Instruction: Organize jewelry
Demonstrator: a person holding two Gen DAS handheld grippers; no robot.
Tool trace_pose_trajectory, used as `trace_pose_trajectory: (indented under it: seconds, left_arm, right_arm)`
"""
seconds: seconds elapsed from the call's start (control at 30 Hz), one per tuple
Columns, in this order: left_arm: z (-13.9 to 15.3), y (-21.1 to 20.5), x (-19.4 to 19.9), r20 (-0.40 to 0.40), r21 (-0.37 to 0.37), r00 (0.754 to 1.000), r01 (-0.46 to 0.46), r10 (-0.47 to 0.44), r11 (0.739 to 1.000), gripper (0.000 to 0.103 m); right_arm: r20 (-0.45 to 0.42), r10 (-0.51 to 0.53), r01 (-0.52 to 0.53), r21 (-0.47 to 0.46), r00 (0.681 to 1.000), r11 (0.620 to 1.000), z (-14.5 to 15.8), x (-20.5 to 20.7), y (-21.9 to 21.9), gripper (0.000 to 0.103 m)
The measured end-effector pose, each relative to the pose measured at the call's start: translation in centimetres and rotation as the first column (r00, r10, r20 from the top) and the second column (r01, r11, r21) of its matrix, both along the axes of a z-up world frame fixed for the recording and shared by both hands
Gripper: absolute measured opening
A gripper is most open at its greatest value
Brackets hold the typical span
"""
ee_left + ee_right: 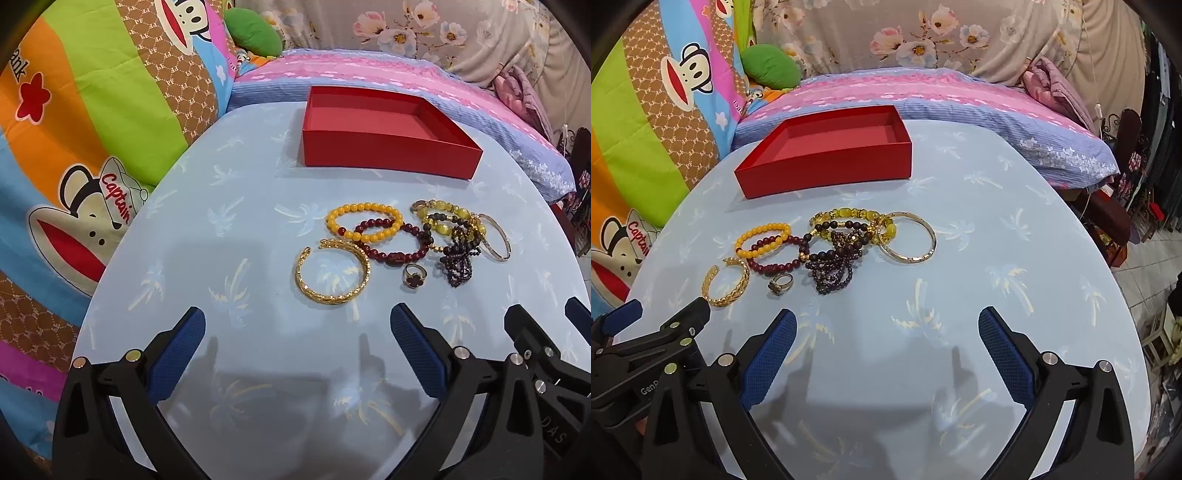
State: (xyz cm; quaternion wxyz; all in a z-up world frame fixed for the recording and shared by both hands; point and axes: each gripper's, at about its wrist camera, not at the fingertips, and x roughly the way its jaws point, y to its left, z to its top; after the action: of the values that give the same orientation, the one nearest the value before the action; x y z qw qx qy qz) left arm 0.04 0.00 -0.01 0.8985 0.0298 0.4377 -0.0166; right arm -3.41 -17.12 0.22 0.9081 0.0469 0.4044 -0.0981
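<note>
Both my hand-held grippers, left (297, 328) and right (886, 328), hang wide open and empty above the near tabletop (1015, 206). Jewelry (820, 251) lies just beyond, tangled; the box (827, 155) sits far. Grabbing one bracelet (364, 223) could drag its neighbours.

One red box (388, 147), one ring (414, 276), and about seven bracelets (364, 221).

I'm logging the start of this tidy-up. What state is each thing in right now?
red box: lidless, empty
gold cuff bangle: on table, apart from box
yellow bead bracelet: overlapping dark red bead bracelet
ring: lying loose
thin metal bangle: flat, touching the bead pile
left gripper: open, empty
right gripper: open, empty
</note>
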Motion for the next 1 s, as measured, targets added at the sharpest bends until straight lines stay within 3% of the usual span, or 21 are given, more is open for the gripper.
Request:
trace_pose_trajectory:
  seconds: [1.0]
  left_arm:
    - [-0.06,0.24,-0.4,0.022,0.018,1.0,-0.018,0.017,1.0,0.096]
  right_arm:
    - [0.001,0.006,-0.006,0.001,1.0,1.0,0.04,-0.44,0.37,0.096]
